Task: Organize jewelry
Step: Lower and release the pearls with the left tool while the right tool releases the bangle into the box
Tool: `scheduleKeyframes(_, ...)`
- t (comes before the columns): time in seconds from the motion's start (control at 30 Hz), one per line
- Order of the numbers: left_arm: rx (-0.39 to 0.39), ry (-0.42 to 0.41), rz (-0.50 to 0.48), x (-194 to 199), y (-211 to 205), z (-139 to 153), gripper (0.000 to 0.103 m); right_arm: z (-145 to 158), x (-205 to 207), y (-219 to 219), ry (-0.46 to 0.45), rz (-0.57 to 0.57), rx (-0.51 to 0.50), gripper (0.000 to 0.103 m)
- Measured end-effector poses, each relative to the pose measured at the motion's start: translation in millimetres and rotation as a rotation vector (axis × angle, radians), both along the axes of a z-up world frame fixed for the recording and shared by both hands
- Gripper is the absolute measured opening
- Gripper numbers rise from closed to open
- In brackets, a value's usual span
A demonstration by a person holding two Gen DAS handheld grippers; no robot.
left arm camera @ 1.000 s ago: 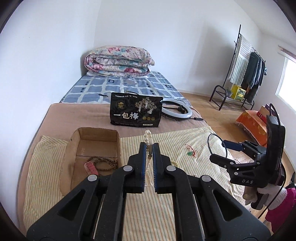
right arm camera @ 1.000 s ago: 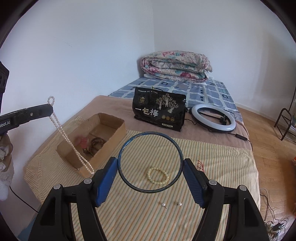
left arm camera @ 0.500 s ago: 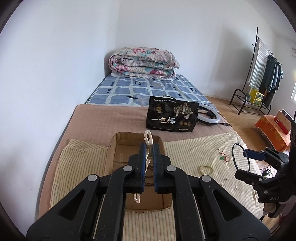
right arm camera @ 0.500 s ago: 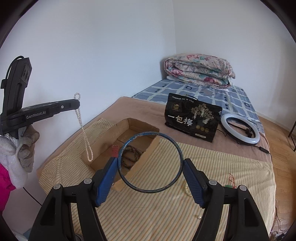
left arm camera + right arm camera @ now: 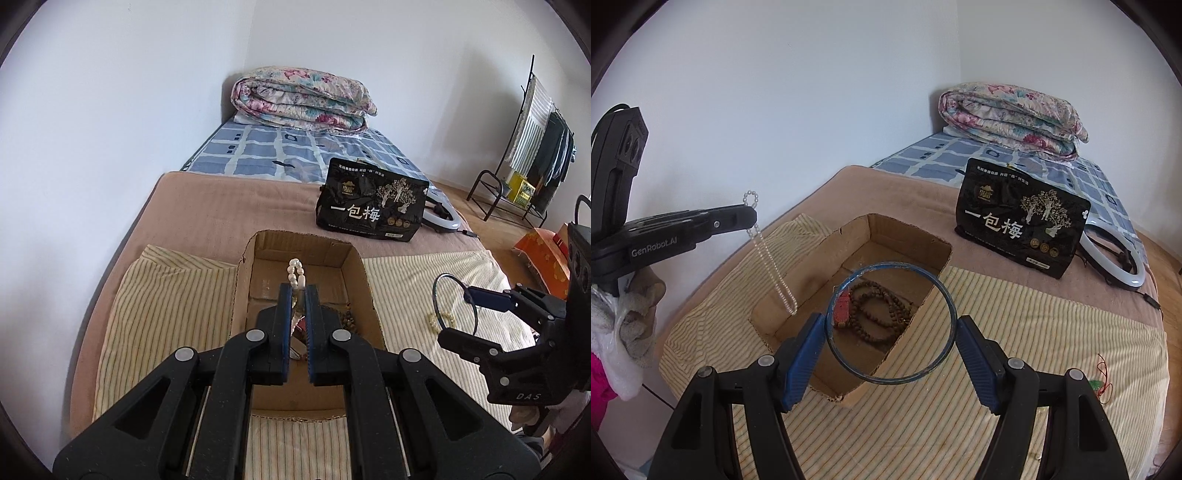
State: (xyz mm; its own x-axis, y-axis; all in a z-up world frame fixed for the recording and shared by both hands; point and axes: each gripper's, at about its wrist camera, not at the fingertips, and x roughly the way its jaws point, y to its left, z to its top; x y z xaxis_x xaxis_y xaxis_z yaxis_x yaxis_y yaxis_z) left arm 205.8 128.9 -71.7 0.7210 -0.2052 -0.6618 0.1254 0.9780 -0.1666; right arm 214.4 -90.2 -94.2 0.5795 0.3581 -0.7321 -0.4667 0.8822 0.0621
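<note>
the left wrist view looks forward and steeply down along its own fingers, close above the cardboard box on the striped cloth, with the folded quilt at 12 o'clock and the clothes rack at 2 o'clock. the right wrist view sits to its right, also tilted down, aimed toward 11 o'clock across the box. both share the box, the black bag and the quilt, and each sees the other gripper at its frame edge.
</note>
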Motion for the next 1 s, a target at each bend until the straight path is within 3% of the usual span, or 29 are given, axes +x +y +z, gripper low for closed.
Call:
scheduleKeyframes(0.63,0.005,0.114,-0.025,14.0,-3.7,-57.2,0.004,-64.0,78.2,36.6,0.115,-0.052,0.006,0.074)
scheduleKeyframes(1.0,0.019,0.151,-0.044,18.7,-11.8,-76.6,0.004,-71.8,92.5,47.5,0.126,-0.054,0.007,0.075)
